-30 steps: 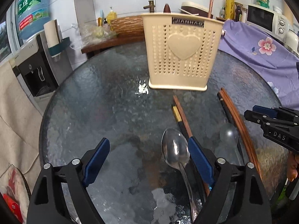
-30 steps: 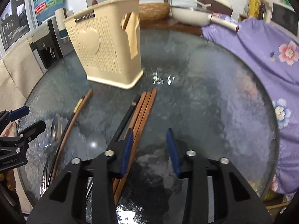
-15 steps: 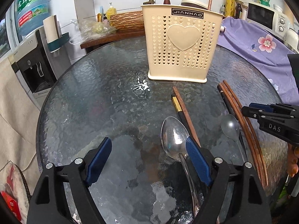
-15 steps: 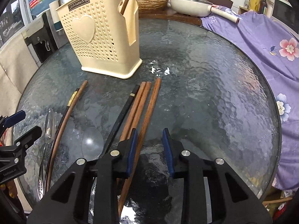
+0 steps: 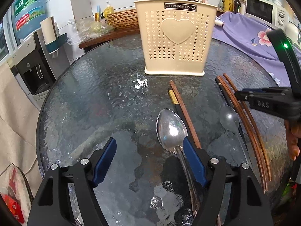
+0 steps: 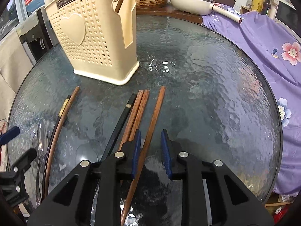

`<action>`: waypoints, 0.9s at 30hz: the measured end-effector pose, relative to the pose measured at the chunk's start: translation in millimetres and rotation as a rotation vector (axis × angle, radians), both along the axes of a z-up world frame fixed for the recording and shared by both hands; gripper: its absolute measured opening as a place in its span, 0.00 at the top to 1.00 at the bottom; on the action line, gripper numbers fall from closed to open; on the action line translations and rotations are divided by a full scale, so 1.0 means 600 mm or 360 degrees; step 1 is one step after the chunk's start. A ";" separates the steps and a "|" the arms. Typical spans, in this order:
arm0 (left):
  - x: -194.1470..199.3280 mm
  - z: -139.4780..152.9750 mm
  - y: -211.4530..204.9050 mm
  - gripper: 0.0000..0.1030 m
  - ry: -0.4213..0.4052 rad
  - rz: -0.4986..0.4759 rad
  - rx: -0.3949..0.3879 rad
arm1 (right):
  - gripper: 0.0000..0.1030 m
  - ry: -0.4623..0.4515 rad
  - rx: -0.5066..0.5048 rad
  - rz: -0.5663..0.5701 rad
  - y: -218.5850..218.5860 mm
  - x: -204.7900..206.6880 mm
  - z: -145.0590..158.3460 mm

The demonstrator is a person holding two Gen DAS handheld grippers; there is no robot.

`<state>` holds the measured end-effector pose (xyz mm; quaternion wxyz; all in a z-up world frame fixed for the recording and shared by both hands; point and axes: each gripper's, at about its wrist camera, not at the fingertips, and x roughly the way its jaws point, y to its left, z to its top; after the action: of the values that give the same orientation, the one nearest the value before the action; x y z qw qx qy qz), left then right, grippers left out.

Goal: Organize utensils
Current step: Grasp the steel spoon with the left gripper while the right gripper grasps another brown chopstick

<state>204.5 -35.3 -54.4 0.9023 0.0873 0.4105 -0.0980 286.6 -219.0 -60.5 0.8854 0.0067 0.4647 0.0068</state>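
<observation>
right gripper (image 6: 150, 146) narrowly parted, straddling a lone brown chopstick (image 6: 150, 130) on the glass desk (image 6: 207, 94), left gripper (image 5: 148, 156) spread wide, big spoon (image 5: 172, 130) beside its right finger, cream utensil holder (image 5: 175, 37) upright beyond

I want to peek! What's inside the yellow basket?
Through the side cutout of the basket one brown stick shows, leaning inside. The walls hide the rest, so I cannot tell what else is in there. The spoons and chopsticks lie outside on the table.
</observation>
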 end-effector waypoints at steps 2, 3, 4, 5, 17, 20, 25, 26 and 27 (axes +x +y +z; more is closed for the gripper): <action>-0.006 0.000 -0.007 0.32 -0.0009 -0.0017 0.0039 | 0.78 -0.0008 0.0003 -0.0004 -0.001 0.001 0.000; -0.009 -0.001 -0.010 0.32 -0.0013 -0.0021 0.0063 | 0.78 -0.0011 0.0004 -0.0004 -0.001 0.001 0.000; -0.010 -0.002 -0.013 0.32 -0.0013 -0.0025 0.0080 | 0.78 -0.0016 0.0006 -0.0001 -0.003 0.001 0.000; -0.013 -0.004 -0.015 0.32 -0.0007 -0.0034 0.0098 | 0.78 -0.0018 0.0010 0.0000 -0.003 0.001 0.001; -0.026 -0.018 -0.021 0.36 0.0062 -0.0080 0.0103 | 0.78 -0.0020 0.0047 0.0006 -0.010 -0.002 0.000; -0.020 -0.017 -0.026 0.36 0.0058 -0.0091 0.0117 | 0.78 -0.0019 0.0039 0.0004 -0.009 -0.002 0.000; 0.003 -0.017 -0.033 0.36 0.0074 -0.0075 0.0096 | 0.78 -0.0015 0.0029 0.0005 -0.006 -0.002 -0.001; 0.006 -0.017 -0.034 0.36 0.0077 -0.0068 0.0100 | 0.78 -0.0012 0.0032 0.0004 -0.006 -0.002 -0.001; 0.008 -0.016 -0.036 0.36 0.0077 -0.0062 0.0106 | 0.78 -0.0006 0.0038 0.0002 -0.006 -0.001 -0.001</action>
<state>209.3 -56.9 -64.1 0.8866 0.1229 0.4335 -0.1040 286.1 -222.8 -61.1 0.8862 0.0171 0.4628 0.0129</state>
